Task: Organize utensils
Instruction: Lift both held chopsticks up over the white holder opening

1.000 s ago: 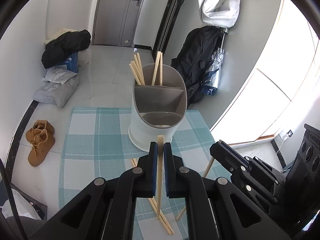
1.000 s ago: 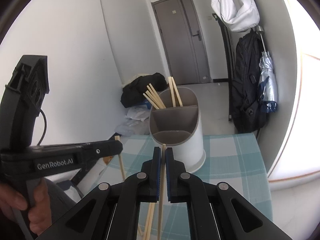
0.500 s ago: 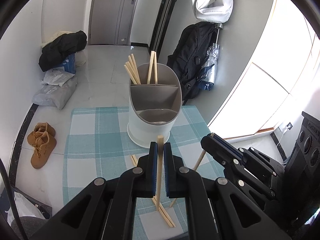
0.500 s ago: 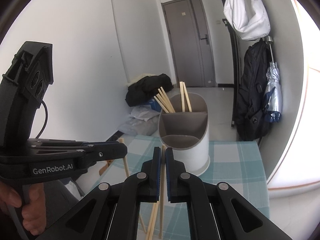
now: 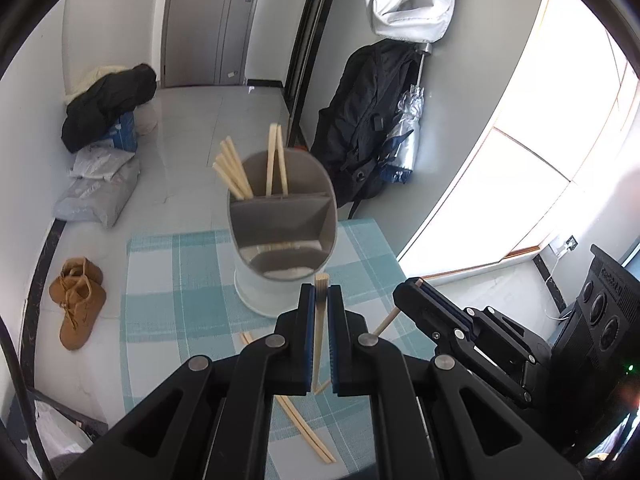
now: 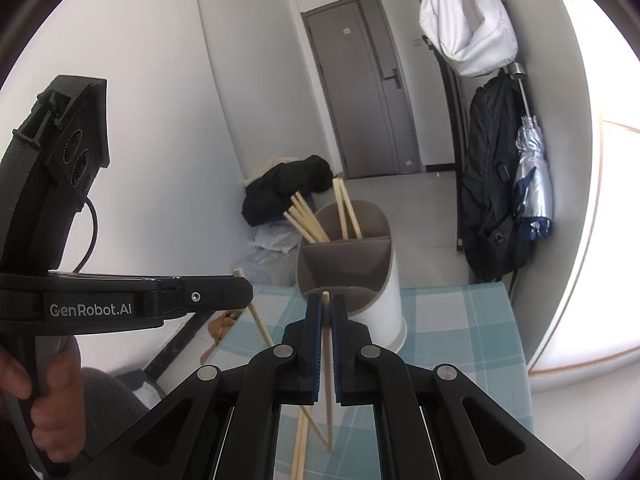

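A white utensil holder [image 5: 256,292] with grey compartments stands on the teal checked mat [image 5: 180,272]. Several chopsticks [image 5: 234,176] lean in its two back compartments. My left gripper [image 5: 319,300] is shut on wooden chopsticks [image 5: 319,332], held upright just before the holder's front rim. To its right, my right gripper [image 5: 416,292] is shut on a single chopstick [image 5: 386,322]. In the right wrist view the right gripper [image 6: 326,308] clamps that chopstick [image 6: 328,380], whose lower end hangs near the mat. The left gripper [image 6: 240,292] is at the left of that view, with a hand [image 6: 56,412] on its handle.
Two loose chopsticks [image 5: 308,428] lie on the mat below the grippers. The mat's far edge runs just behind the holder. On the floor beyond are brown shoes [image 5: 76,300], bags [image 5: 100,192], a dark coat [image 5: 108,108], and a black backpack [image 5: 372,120] with an umbrella [image 5: 404,140].
My left gripper has risen with its chopsticks, whose lower ends now hang clear of the mat, and their top now sits at the holder's front rim. The right gripper keeps its grip.
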